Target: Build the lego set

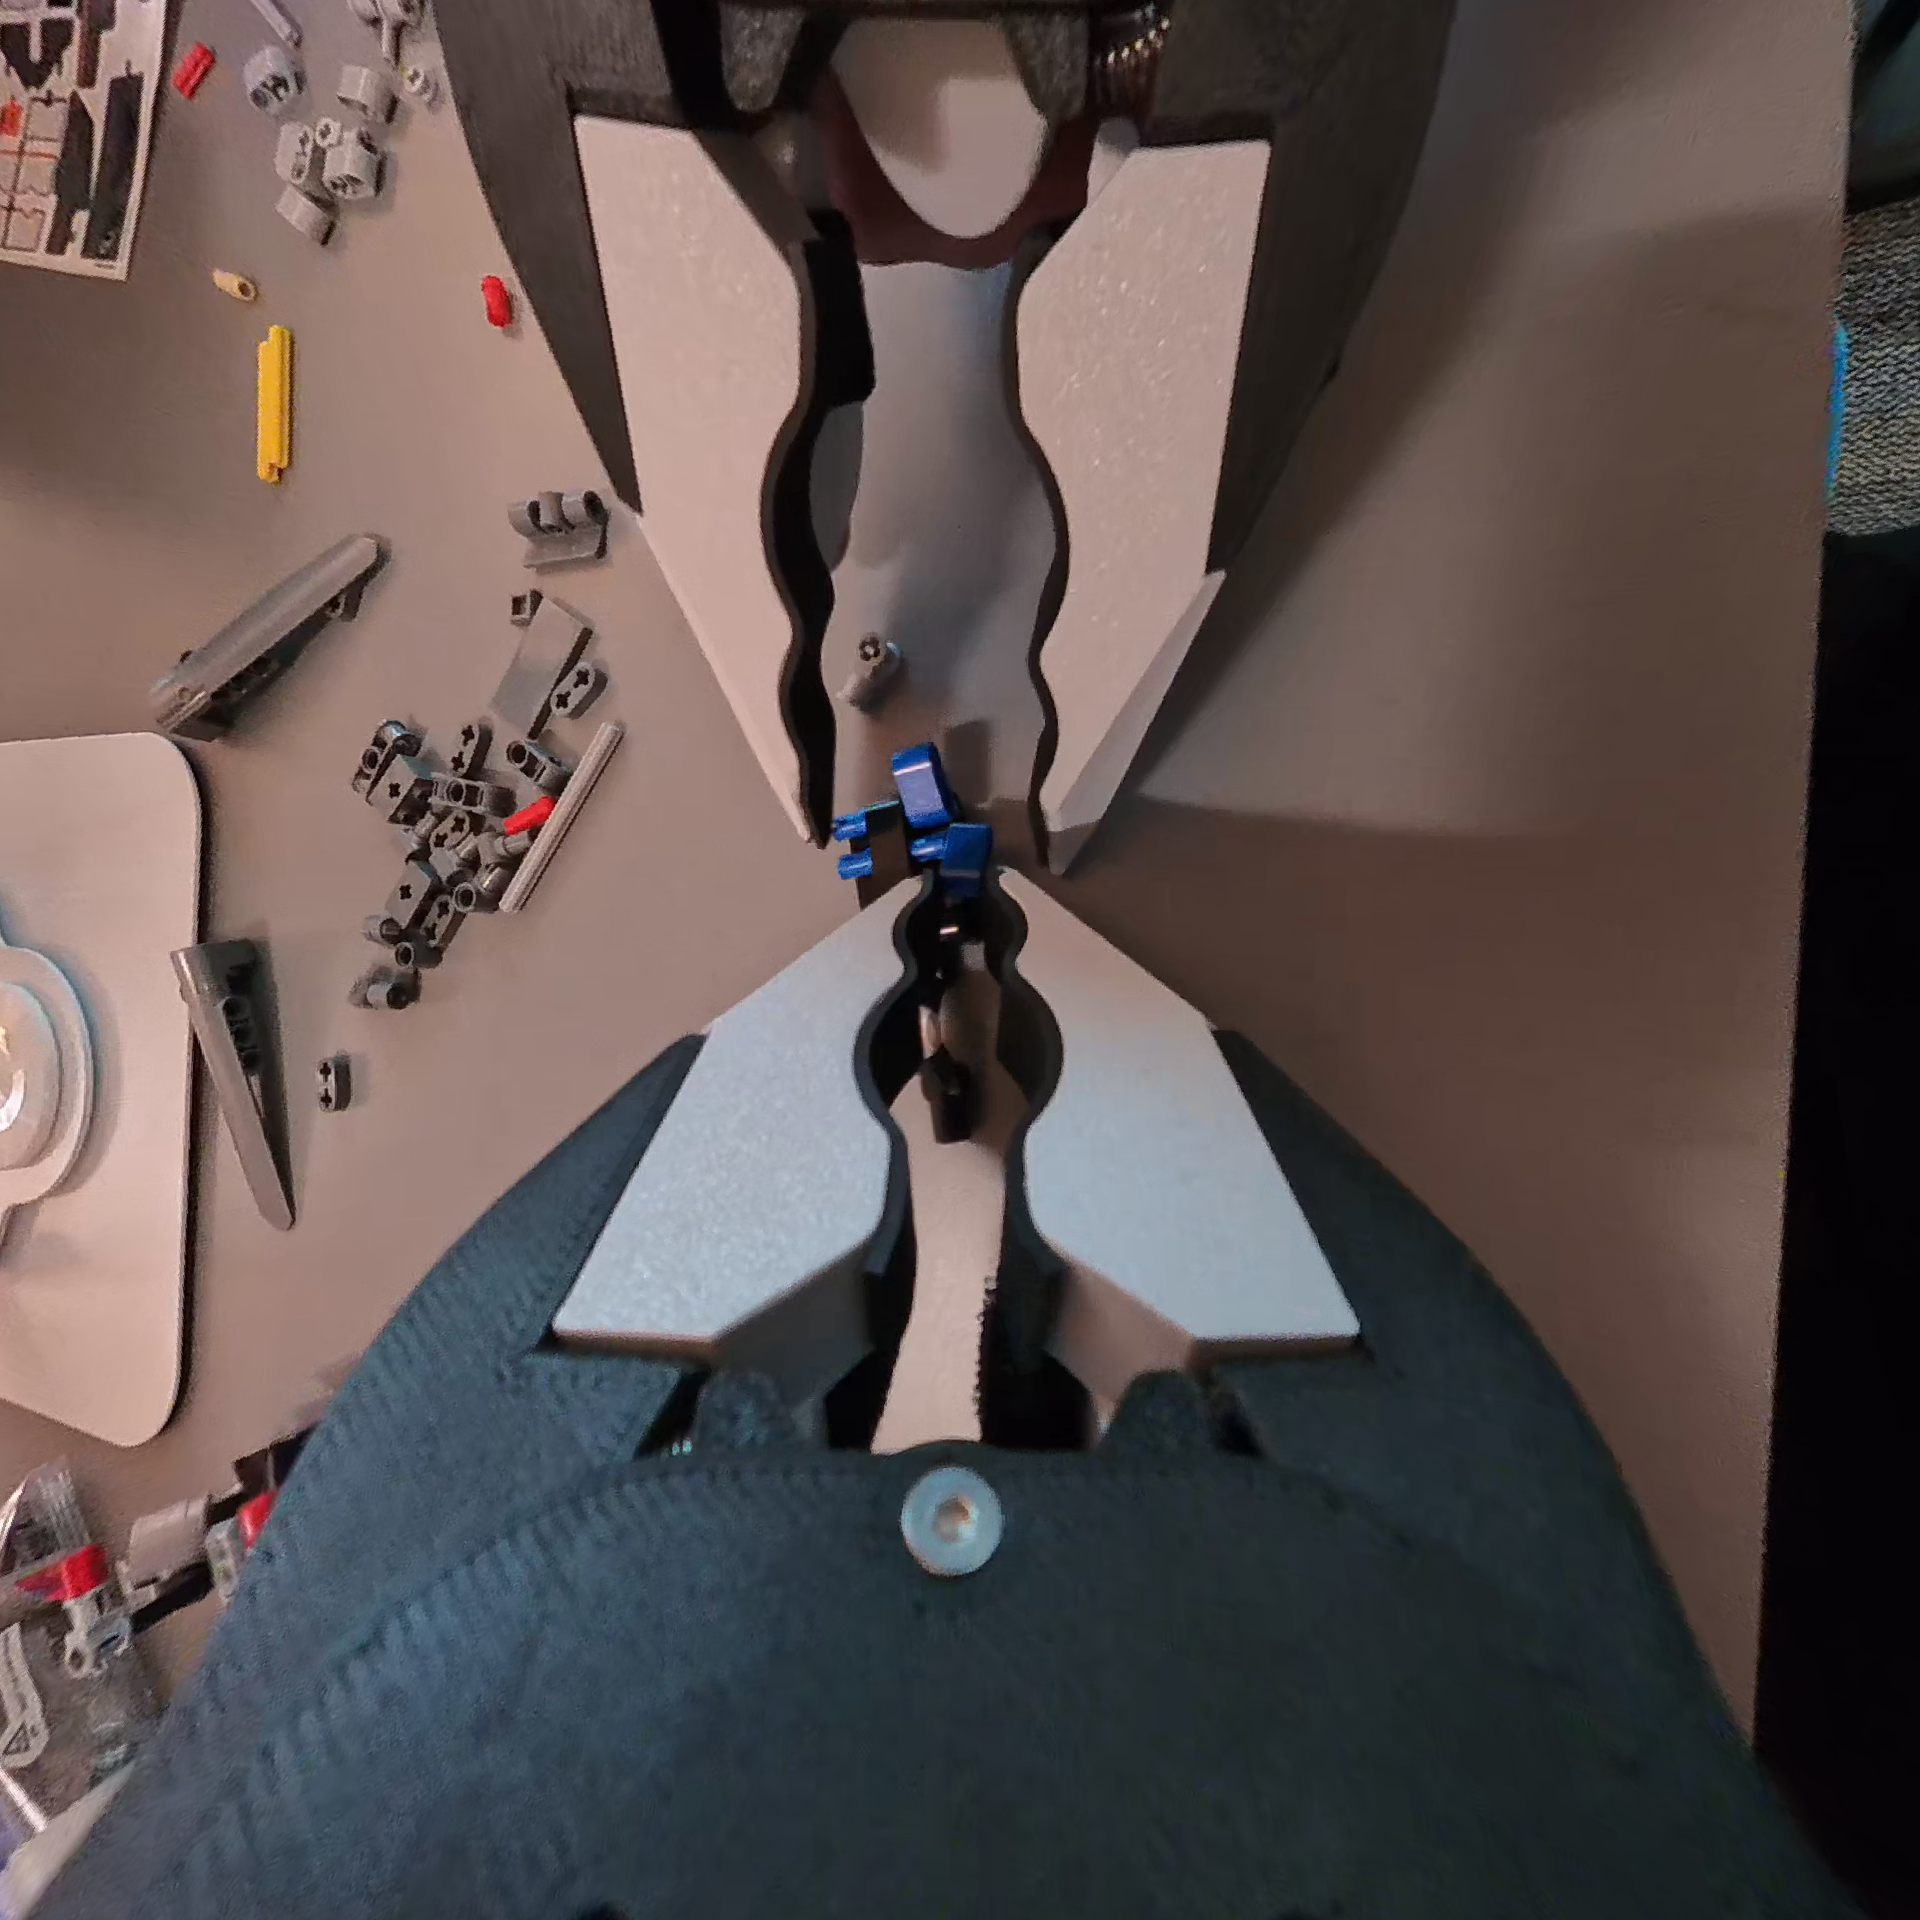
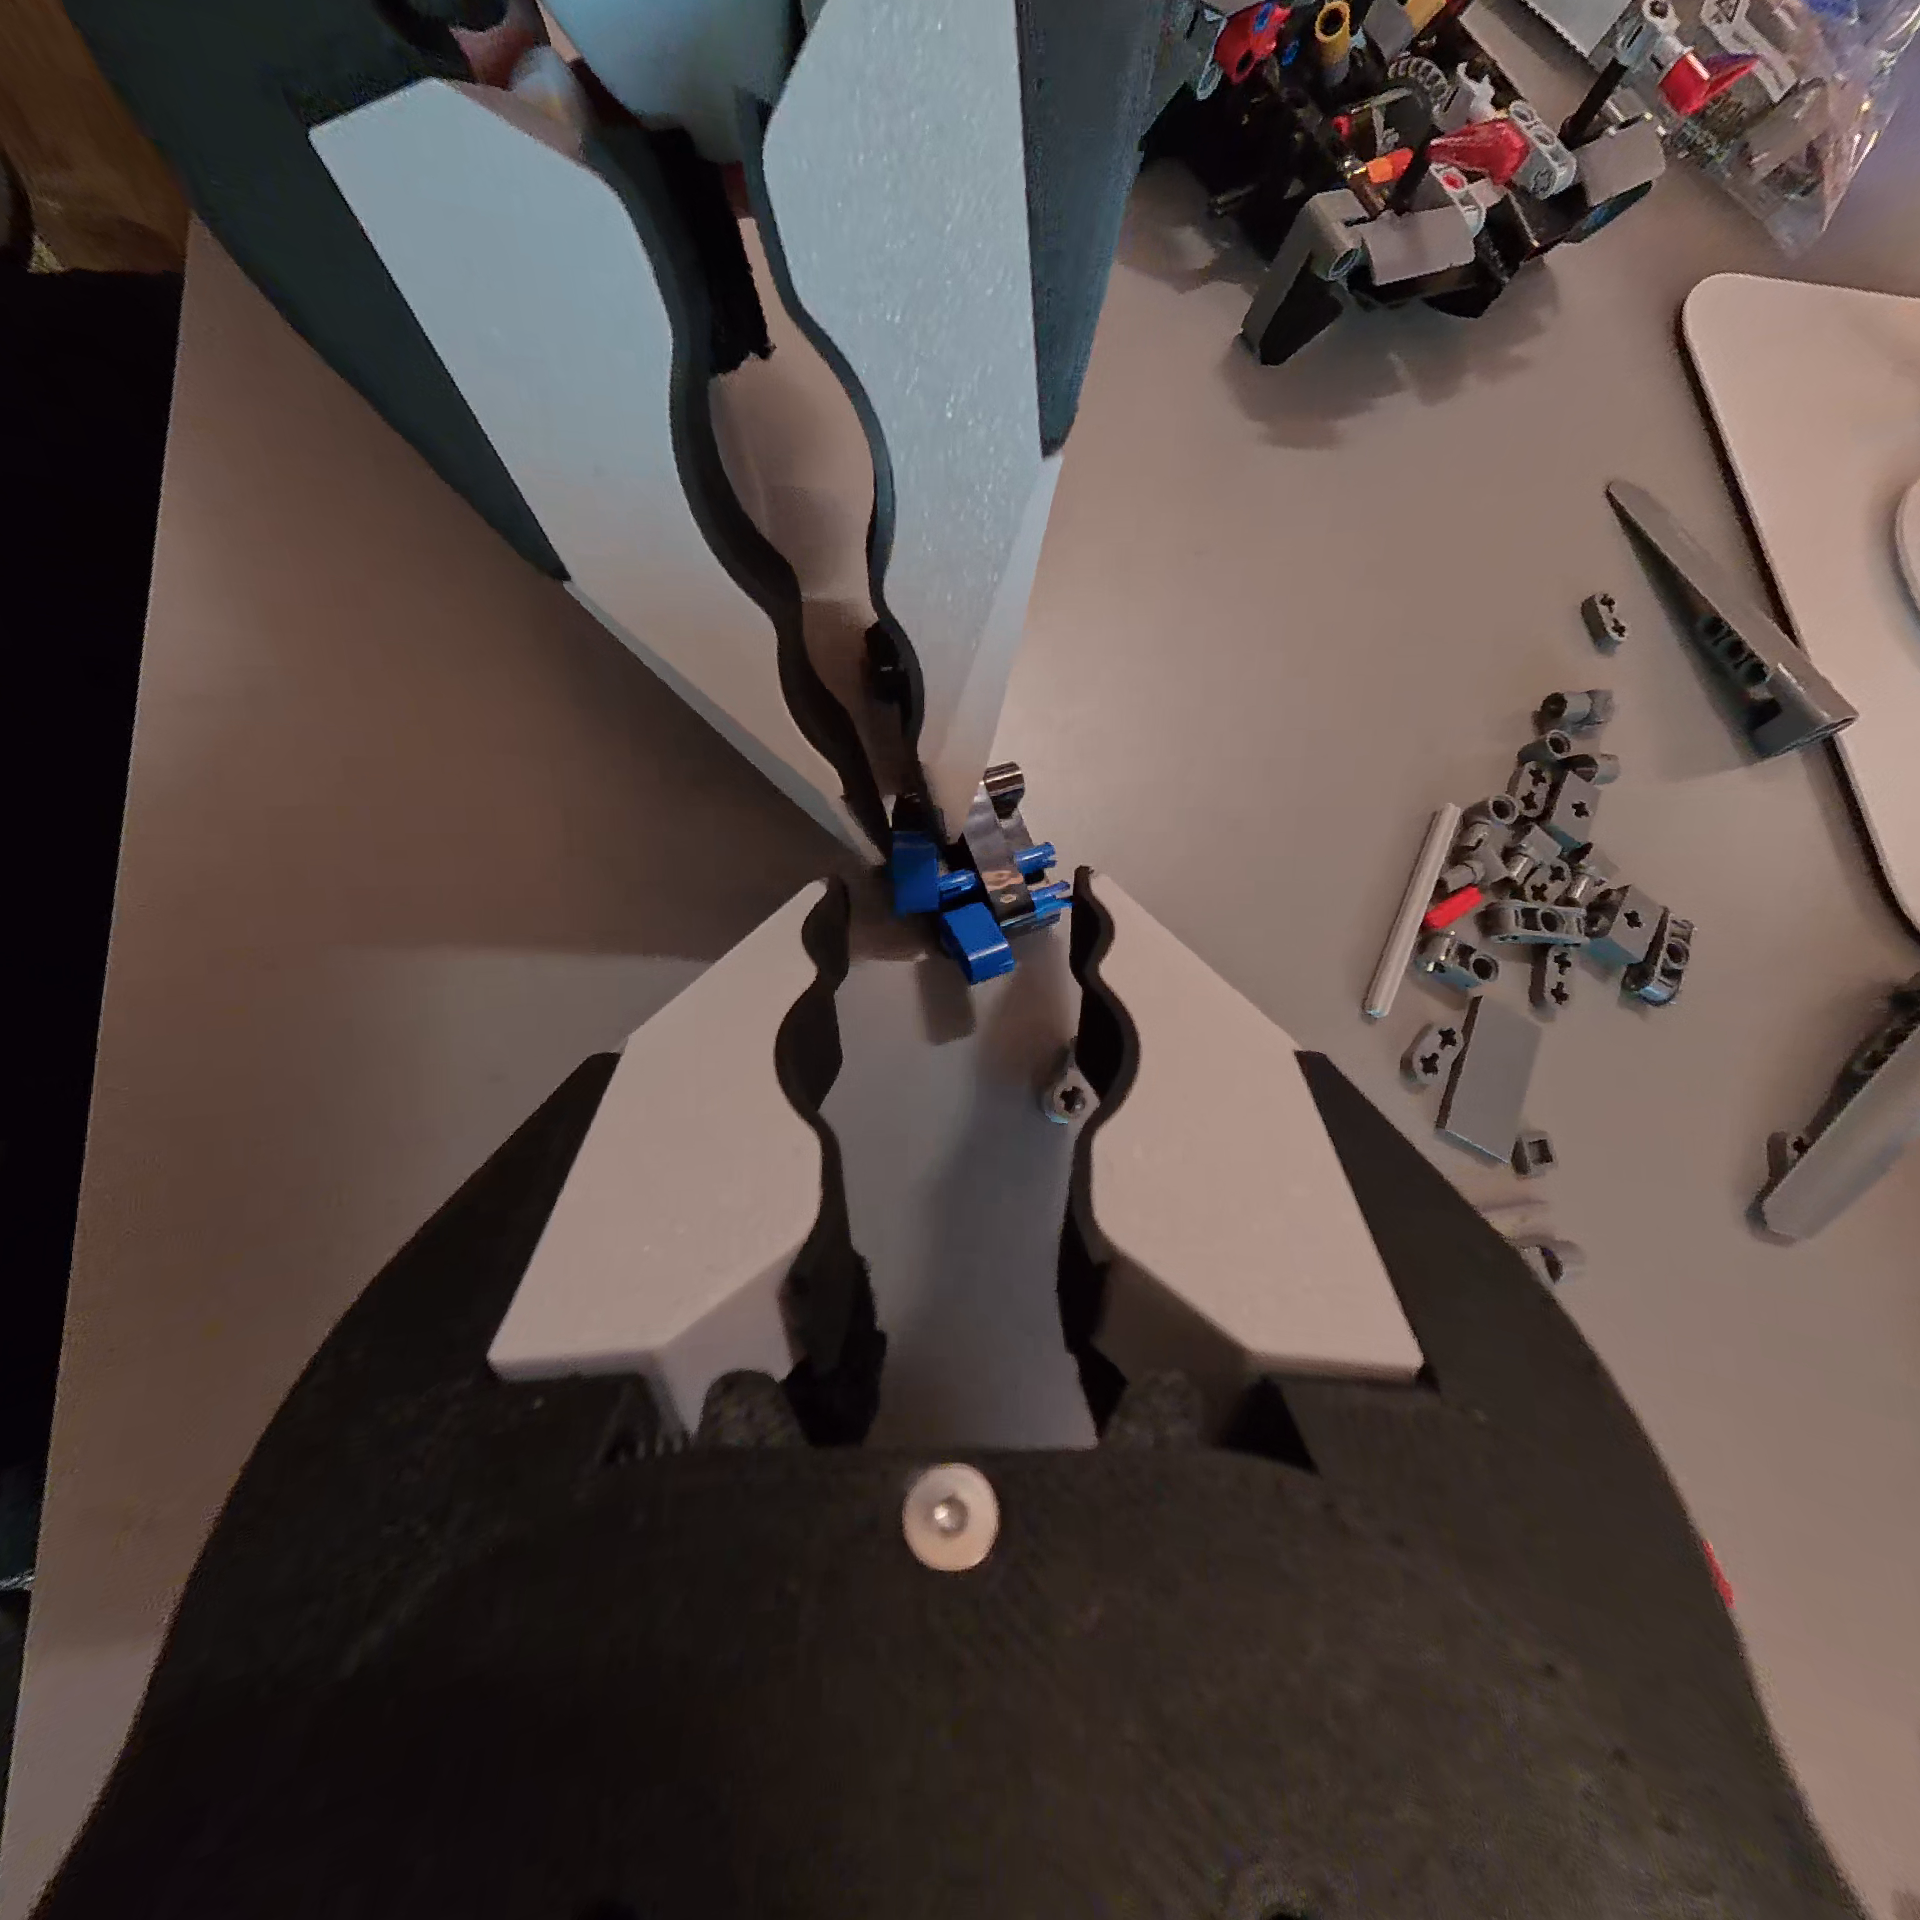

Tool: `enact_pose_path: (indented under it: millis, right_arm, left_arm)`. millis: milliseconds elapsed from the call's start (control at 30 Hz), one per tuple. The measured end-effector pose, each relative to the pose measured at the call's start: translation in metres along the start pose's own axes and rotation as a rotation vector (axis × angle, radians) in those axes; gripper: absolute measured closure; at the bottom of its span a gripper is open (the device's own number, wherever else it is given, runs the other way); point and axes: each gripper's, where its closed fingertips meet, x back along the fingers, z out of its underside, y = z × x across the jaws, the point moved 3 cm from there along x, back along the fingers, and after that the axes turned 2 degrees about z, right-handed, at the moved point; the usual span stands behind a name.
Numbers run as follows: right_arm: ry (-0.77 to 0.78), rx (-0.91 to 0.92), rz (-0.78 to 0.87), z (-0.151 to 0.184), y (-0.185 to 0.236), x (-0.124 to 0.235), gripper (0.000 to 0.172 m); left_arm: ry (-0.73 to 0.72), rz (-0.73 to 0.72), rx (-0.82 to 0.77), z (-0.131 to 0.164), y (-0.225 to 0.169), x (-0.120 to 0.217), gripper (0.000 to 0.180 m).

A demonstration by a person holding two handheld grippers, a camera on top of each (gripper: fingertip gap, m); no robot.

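In the left wrist view, a plain grey-beige tabletop [image 1: 1455, 935] fills the frame, cut off at the right by a dark strip of room; lighting is dim and shadows are cast under both tools. At the left edge a pale rounded board [image 1: 94, 1091] is seen, and at the upper left a printed sheet [image 1: 73, 125]. Near the left side one yellow bar [image 1: 274, 403], two long dark grey wedge panels [image 1: 239, 1081], and one heap of small grey connectors [image 1: 457, 831] are counted, with three small red pieces scattered among them. The left gripper [image 1: 961, 883], at lower centre, is narrowed almost to nothing, and a small blue and black assembly [image 1: 935, 821] is clamped at its tips, at mid-frame. The right gripper [image 1: 925, 842] is seen coming down from the top, jaws spread, with one small grey pin [image 1: 871, 670] lying on the table between its fingers. In the right wrist view the same tabletop [image 2: 416, 831] is shown, dark at the left edge. A partly built model [image 2: 1455, 187] and a clear bag are seen at the upper right, the connector heap [image 2: 1558, 894] at the right. The right gripper [image 2: 951, 894] is held wide around the blue and black assembly [image 2: 966, 894] without pressing on it; the grey pin [image 2: 1070, 1096] lies against its right finger.
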Motion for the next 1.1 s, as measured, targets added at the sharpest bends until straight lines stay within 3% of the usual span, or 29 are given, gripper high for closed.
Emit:
enact_pose_path:
  millis: [433,1100]
  right_arm:
    - [0.005,0.000,0.032,-0.0017,0.0007,-0.0019,0.137]
    - [0.032,0.000,0.073,-0.0021,-0.0029,-0.0037,0.145]
  left_arm:
    - [-0.023,-0.003,0.097,0.0052,-0.0003,0.0019,0.176]
    - [0.035,0.021,0.079,0.0052,-0.0005,0.0022,0.175]
